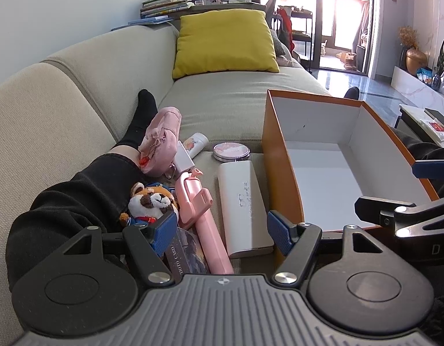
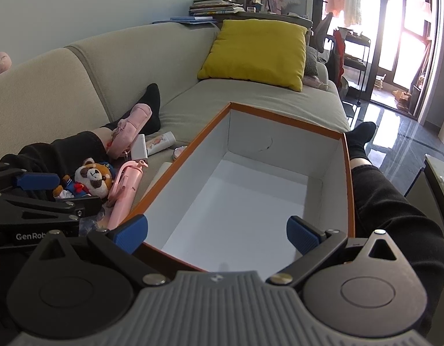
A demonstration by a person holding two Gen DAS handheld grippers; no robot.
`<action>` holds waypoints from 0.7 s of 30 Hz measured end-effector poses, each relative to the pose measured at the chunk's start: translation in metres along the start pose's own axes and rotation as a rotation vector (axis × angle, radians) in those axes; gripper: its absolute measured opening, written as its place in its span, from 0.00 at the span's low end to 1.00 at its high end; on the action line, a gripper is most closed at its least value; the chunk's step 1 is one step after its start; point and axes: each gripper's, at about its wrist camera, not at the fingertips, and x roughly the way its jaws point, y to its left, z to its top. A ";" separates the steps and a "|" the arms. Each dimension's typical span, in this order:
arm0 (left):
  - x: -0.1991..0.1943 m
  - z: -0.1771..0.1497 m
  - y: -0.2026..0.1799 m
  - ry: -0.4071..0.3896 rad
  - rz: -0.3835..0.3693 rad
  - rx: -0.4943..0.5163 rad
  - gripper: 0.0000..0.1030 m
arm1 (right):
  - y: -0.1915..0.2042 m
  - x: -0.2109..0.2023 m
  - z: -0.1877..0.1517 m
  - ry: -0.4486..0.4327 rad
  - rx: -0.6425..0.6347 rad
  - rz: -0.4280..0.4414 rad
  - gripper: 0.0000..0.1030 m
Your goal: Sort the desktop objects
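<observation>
An orange box with a bare white inside (image 1: 322,178) (image 2: 236,201) sits on the sofa between the person's legs. To its left lie a pink selfie stick (image 1: 201,210) (image 2: 123,193), a white glasses case (image 1: 242,204), a raccoon plush (image 1: 152,201) (image 2: 92,178), a pink pouch (image 1: 161,141) (image 2: 129,129), a round compact (image 1: 231,151), a small tube (image 1: 196,141) (image 2: 161,142) and a photo card pack (image 1: 184,250). My left gripper (image 1: 222,232) is open above the selfie stick and case. My right gripper (image 2: 217,233) is open over the box's near end.
A yellow cushion (image 1: 224,40) (image 2: 256,49) leans on the beige sofa back (image 1: 48,101). The person's black-clad legs (image 1: 77,196) (image 2: 395,207) flank the objects and box. Books are stacked behind the sofa (image 1: 161,5). A low table (image 1: 429,118) stands at the right.
</observation>
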 end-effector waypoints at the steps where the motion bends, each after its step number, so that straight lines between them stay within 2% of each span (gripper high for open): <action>1: 0.001 0.001 0.000 0.003 -0.002 0.000 0.79 | 0.001 0.000 0.001 -0.006 -0.007 0.006 0.99; 6: 0.003 0.007 0.009 0.009 -0.012 -0.012 0.74 | 0.004 0.006 0.015 -0.028 -0.059 0.033 0.97; 8: 0.005 0.011 0.014 0.014 -0.024 -0.020 0.68 | 0.007 0.011 0.023 -0.017 -0.083 0.055 0.89; 10: 0.007 0.016 0.019 0.020 -0.029 -0.022 0.62 | 0.009 0.017 0.032 0.002 -0.112 0.094 0.76; 12: 0.011 0.023 0.023 0.024 -0.032 -0.018 0.57 | 0.012 0.023 0.042 0.017 -0.138 0.120 0.73; 16: 0.022 0.040 0.033 0.055 -0.092 -0.034 0.41 | 0.022 0.038 0.063 0.048 -0.222 0.169 0.53; 21: 0.045 0.058 0.035 0.108 -0.134 0.006 0.35 | 0.033 0.065 0.089 0.147 -0.294 0.236 0.39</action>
